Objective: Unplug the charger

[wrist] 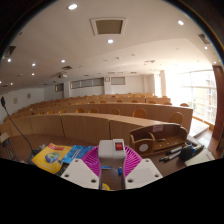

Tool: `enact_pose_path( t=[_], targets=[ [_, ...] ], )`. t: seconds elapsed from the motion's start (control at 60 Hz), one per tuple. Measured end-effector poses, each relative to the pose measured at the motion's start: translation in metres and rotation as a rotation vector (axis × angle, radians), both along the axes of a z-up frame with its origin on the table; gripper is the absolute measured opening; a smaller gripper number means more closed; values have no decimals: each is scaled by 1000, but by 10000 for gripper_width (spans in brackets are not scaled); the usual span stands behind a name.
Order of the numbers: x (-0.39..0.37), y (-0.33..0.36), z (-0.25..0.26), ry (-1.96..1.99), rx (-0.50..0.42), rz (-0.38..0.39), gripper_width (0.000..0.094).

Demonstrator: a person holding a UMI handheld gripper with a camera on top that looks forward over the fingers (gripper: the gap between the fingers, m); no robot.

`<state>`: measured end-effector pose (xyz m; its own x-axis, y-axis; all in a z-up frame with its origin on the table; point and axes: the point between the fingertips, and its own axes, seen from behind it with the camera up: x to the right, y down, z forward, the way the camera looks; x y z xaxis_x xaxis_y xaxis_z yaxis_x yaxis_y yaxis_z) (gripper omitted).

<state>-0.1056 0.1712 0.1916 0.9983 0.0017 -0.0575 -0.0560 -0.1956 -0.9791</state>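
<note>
- Your gripper (pixel 112 176) is clamped on the white charger (pixel 111 158), both pink pads pressing its sides.
- Open lecture hall beyond the counter's (pixel 150 150) far edge.

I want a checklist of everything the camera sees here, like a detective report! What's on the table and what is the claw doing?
Surface: wooden desk, mostly hidden low down.
Job's things: white charger block with a red button stands between the claw's fingers; whether they press it, I cannot tell.
Clutter: colourful yellow and blue items beside the charger; dark gear on the other side.
Claw: claw with pink pads around the charger.
Cables: nothing seen clearly.
Surroundings: lecture hall, curved wooden seat rows, ceiling lights, windows.
</note>
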Motion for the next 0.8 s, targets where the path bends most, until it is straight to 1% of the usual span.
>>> enact_pose_path(
  t=[0.017, 0.083, 0.117, 0.133, 0.217, 0.317, 0.333, 0.367, 0.4, 0.467, 0.483, 0.517, 0.567, 0.633, 0.8],
  targets=[
    [4, 2, 0, 16, -34, -3, 246],
    [26, -8, -70, 56, -160, -26, 259],
    [31, -16, -98, 68, -214, -24, 275],
    [35, -16, -116, 78, -229, -20, 285],
    [45, -33, -148, 91, -302, -23, 321],
    [64, -40, -170, 80, -341, -44, 386],
    [66, -41, -171, 83, -347, -47, 398],
    [72, -45, -171, 89, -356, -61, 454],
    [77, -48, -169, 90, -360, -71, 566],
    [87, -57, -159, 78, -360, -87, 834],
    [91, -60, -156, 70, -363, -96, 868],
    [95, -69, -149, 52, -364, -104, 843],
    [103, -80, -135, 17, -358, -122, 855],
    [111, -103, -117, -43, -362, -138, 849],
    [98, -171, -69, -130, -355, -97, 850]
  ],
)
